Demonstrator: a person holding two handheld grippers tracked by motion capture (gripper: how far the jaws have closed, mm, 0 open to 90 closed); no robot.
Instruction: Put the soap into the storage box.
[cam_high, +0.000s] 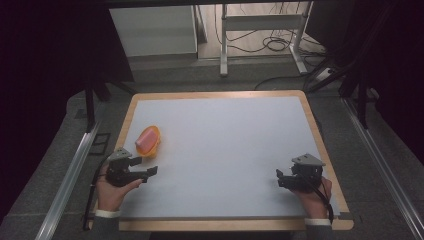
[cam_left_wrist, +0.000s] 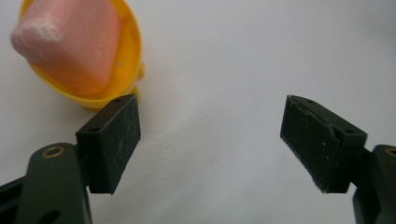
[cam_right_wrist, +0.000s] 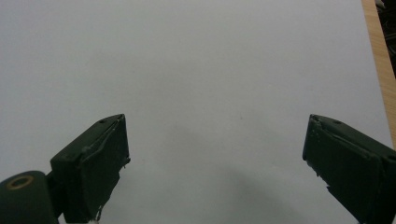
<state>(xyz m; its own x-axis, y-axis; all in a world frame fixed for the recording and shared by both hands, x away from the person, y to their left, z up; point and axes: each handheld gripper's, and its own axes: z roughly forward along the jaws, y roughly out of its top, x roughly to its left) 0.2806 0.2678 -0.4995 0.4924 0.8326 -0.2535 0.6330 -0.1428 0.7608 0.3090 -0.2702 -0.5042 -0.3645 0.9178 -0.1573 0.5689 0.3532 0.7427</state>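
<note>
Yellow bowl (cam_high: 150, 144): a small shallow dish of bright yellow plastic, standing on the white mat (cam_high: 225, 150) near the mat's left edge; taken as the landmark for everything below.
Bowl's contents: one pink block (cam_high: 146, 139), soft-looking with a paler, rough end; it lies in the bowl, rises above the rim and takes up most of the inside.
Closer look at the bowl: in the left gripper view the yellow bowl (cam_left_wrist: 122, 77) sits at the upper left, the pink block (cam_left_wrist: 70, 44) resting tilted against its inner wall, pale end toward the camera.
Left gripper (cam_high: 148, 172): just beside the bowl, on its near side and a little toward the mat's middle; jaws spread wide, nothing between them. In its own view the left gripper (cam_left_wrist: 210, 144) has one jaw tip right at the bowl's rim; I cannot tell whether it touches.
Right gripper (cam_high: 280, 178): well apart from the bowl, far across the mat near the right edge; jaws spread, holding nothing. In its own view the right gripper (cam_right_wrist: 215, 163) looks over bare mat.
Table (cam_high: 220, 94): wooden border showing around the mat that carries the bowl.
Hands: each gripper is held by a hand entering from the near edge, on the person's side of the bowl.
</note>
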